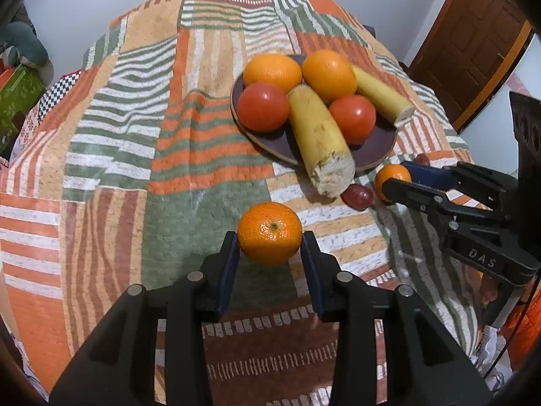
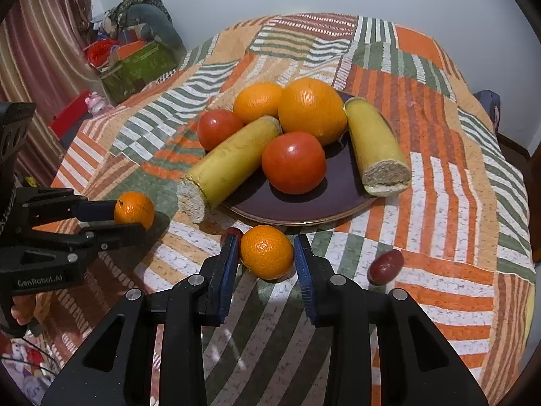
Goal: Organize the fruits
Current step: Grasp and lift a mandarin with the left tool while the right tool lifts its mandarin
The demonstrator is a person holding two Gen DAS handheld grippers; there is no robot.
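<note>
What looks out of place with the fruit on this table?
The front banana half hangs over the plate rim onto the cloth, cut end exposed. Two grapes lie loose on the cloth, off the plate.

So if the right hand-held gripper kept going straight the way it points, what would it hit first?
Beyond the mandarin its pads press, the right hand-held gripper would probably meet the dark plate's near rim first; depth is unclear.

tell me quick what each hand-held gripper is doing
Left hand-held gripper: shut on a mandarin.
Right hand-held gripper: shut on another mandarin.
</note>
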